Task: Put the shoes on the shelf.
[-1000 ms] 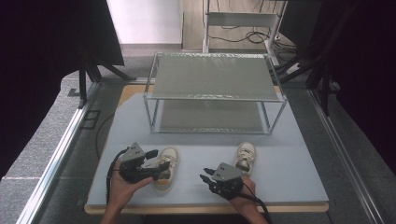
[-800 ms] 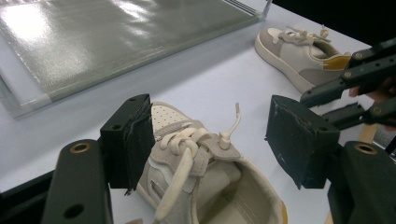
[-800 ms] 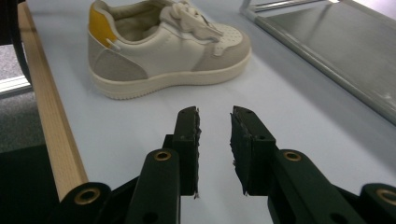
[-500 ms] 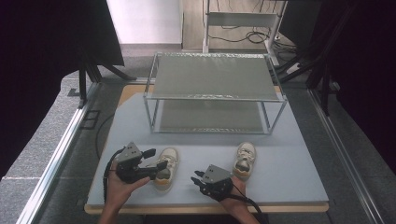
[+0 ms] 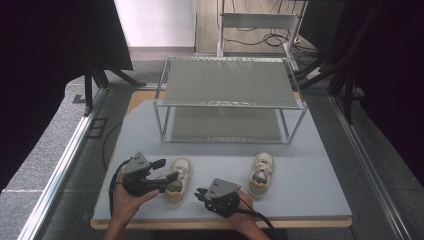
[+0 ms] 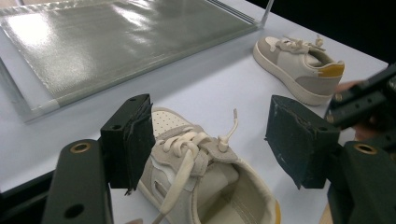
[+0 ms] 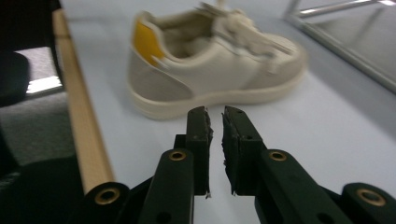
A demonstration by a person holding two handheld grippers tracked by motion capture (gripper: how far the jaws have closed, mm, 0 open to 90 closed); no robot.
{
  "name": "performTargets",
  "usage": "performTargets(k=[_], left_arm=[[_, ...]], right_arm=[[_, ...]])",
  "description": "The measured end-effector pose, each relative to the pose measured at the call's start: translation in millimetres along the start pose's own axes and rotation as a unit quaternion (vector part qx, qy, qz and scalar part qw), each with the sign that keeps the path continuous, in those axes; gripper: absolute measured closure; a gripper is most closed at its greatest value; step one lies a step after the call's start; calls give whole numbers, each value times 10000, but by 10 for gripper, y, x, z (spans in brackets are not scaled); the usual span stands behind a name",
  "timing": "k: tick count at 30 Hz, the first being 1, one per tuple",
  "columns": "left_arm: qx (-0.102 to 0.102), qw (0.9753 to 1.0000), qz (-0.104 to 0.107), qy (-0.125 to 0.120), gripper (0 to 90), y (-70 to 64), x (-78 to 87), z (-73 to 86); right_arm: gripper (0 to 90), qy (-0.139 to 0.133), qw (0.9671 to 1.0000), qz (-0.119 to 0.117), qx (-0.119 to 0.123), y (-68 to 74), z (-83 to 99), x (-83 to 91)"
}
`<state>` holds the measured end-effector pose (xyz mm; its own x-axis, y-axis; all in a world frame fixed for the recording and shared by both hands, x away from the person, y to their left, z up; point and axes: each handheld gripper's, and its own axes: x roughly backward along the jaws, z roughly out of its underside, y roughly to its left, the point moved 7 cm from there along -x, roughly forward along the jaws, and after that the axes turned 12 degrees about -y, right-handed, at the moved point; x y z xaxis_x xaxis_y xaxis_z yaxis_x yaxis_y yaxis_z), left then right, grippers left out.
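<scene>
1. The step in hand looks like the grasp of the near cream-and-grey child's sneaker with a yellow heel tab (image 6: 205, 172). It lies on the pale blue worktop (image 5: 310, 200) at the front left, toe toward the shelf.
2. The left gripper (image 6: 219, 140) stands wide open, with one jaw on each side of the shoe's laced upper. The jaws do not press it yet.
3. The next move probably calls for lowering a little and closing on the collar or tongue, keeping clear of the loose lace end.
4. The right gripper (image 7: 215, 126) is nearly shut, with a thin gap between its jaws, and holds nothing. It hangs near the front edge of the worktop, between the two shoes.
5. The second matching sneaker (image 5: 261, 172) lies to the right, well apart from the first.
6. The two-tier metal-framed shelf with frosted panels (image 5: 227, 82) stands behind both shoes. There is open worktop between shelf and shoes, so a lift has room, but the wooden front edge is close.
</scene>
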<state>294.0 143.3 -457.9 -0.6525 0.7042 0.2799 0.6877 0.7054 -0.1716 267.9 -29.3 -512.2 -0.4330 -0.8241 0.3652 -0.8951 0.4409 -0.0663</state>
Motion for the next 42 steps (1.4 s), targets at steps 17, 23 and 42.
performTargets(k=[17,23,42], left_arm=[[62,9999,-50,-99,319,55,75,-32],[86,9999,-66,-109,319,59,86,-36],[26,10000,12,-72,322,-6,48,-40]], right_arm=[[844,-11,9971,-661,380,645,-229,-651],[864,25,9980,-507,370,610,-203,-596],[756,-110,9985,-219,484,255,-99,44]])
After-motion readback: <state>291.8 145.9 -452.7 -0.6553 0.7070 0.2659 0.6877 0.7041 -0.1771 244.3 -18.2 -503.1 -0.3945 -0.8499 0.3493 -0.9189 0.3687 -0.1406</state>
